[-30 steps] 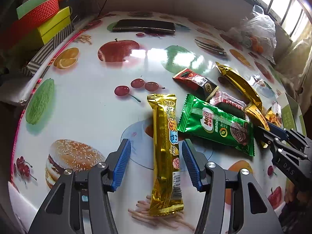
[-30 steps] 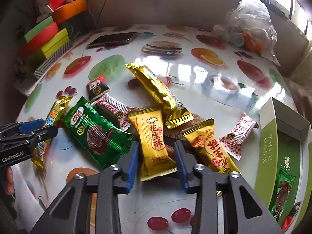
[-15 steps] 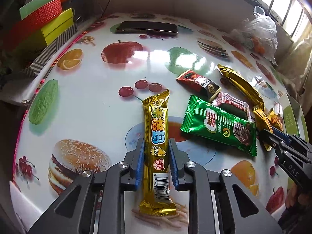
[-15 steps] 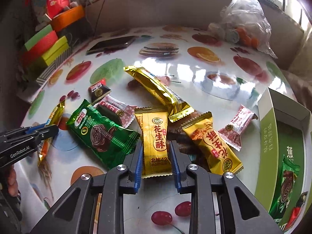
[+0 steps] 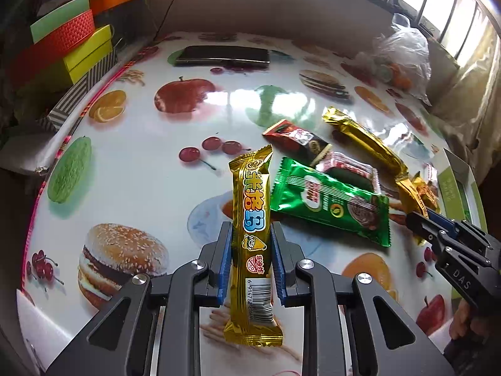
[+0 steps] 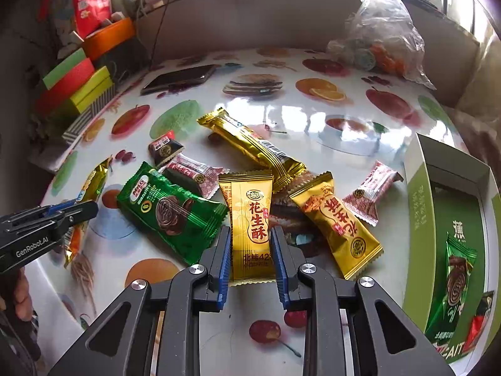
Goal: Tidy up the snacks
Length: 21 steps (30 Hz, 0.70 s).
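— Gold foil first: what has each gripper got?

— Left gripper (image 5: pixel 252 261) has its blue pads pressed on both sides of a long gold snack bar (image 5: pixel 253 235); the bar runs lengthwise between the fingers, barcode end nearest the camera, far end tilted up off the table (image 5: pixel 131 163); right gripper (image 6: pixel 250 260) is closed the same way on a shorter gold peanut-crisp packet (image 6: pixel 250 219), whose near end sits between the pads.

— And the rest of the snacks?

— Heaped mid-table; a green wafer packet (image 6: pixel 170 211) lies just left of the held packet; a second gold peanut-crisp packet (image 6: pixel 338 222) lies just right of it, over a brown wrapper; a long gold bar (image 6: pixel 250 144) lies behind, and two red-and-white candies (image 6: pixel 194 174) sit on either side of the heap; a small dark red packet (image 6: pixel 164 148) is at the far left of it.

— Any containers?

— One green box (image 6: pixel 419 206) at the right edge of the table, open on top; inside lies a green wafer packet (image 6: pixel 455 282), with something red beside it that I cannot make out; a clear plastic bag (image 6: pixel 382 40) at the far edge holds round items, orange and greenish; coloured boxes (image 6: pixel 78 84) are stacked off the table's left side, and a dark phone (image 6: pixel 180 78) lies near them.
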Each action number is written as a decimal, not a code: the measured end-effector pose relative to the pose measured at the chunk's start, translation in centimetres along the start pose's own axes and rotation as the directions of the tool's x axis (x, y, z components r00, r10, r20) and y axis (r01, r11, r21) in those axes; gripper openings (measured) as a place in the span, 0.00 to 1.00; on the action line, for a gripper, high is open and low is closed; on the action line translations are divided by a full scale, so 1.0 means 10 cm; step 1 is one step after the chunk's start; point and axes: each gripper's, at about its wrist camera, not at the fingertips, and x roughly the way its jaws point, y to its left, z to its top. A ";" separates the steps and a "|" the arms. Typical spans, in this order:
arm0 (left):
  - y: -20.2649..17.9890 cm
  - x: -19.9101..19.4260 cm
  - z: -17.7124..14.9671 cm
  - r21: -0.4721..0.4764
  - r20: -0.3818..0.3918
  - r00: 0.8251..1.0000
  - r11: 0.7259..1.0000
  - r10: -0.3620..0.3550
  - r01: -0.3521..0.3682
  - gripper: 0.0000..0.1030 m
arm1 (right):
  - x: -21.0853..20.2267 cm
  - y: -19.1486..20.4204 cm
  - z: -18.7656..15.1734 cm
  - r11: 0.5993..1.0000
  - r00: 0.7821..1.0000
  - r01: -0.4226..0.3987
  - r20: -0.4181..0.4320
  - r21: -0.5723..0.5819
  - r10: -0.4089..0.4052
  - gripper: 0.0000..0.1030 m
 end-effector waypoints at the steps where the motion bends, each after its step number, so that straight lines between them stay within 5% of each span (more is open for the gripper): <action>1: -0.01 -0.01 0.00 0.001 -0.001 1.000 1.000 -0.003 0.003 0.24 | -0.01 0.00 -0.01 1.000 1.000 0.002 0.000 0.001 -0.002 0.23; 21: -0.59 -0.31 0.02 0.107 0.040 0.992 0.988 -0.116 0.111 0.24 | -0.50 -0.13 -0.12 0.997 0.996 0.042 0.072 0.066 -0.047 0.23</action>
